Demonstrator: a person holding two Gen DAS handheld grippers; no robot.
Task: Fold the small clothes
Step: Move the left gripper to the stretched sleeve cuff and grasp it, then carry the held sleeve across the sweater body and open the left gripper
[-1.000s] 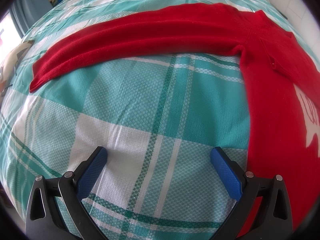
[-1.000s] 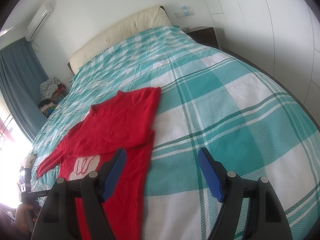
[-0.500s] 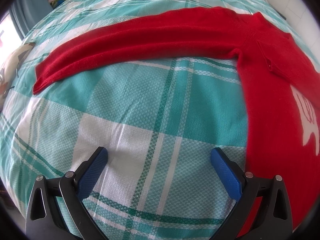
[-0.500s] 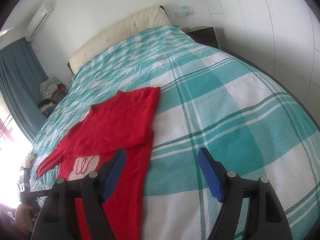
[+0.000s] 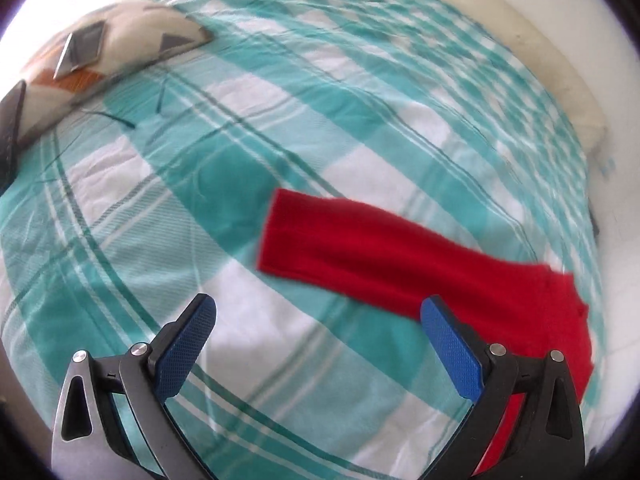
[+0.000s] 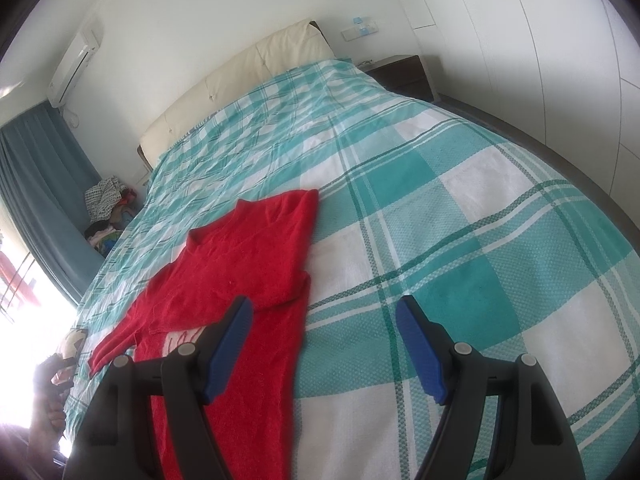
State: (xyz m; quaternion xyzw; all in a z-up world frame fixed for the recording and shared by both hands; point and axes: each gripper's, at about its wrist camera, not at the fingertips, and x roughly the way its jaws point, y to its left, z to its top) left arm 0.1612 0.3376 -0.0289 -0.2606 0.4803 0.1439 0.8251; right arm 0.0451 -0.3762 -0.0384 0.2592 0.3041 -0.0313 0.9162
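White walls [image 6: 240,20] enclosed a bedroom where a wide bed under a teal-and-white checked bedspread [image 6: 460,220] filled most of both views. At the far end stood a cream padded headboard [image 6: 248,76], with an air conditioner [image 6: 74,62] high on the wall, a blue-grey curtain [image 6: 36,184] beside a bright window, and a dark nightstand [image 6: 404,74] by the white wardrobe doors [image 6: 540,60]. A heap of mixed clothes [image 6: 106,210] lay at the foot of the curtain. A patterned cushion [image 5: 104,56] rested on the bedspread's edge in the left wrist view.

On the near part of the bed lay the red sweater [image 6: 240,280], spread flat, its right sleeve folded across the chest and its white motif partly covered. Its left sleeve [image 5: 380,256] stretched out straight over the checks, cuff end toward the cushion side, blurred in the left wrist view.

The left gripper [image 5: 318,320] hung above the bedspread with its blue-padded jaws spread wide, holding nothing, the outstretched sleeve just ahead of it. The right gripper [image 6: 324,320] was likewise released and empty, its left finger [image 6: 228,340] over the sweater's body, its right finger over bare bedspread.
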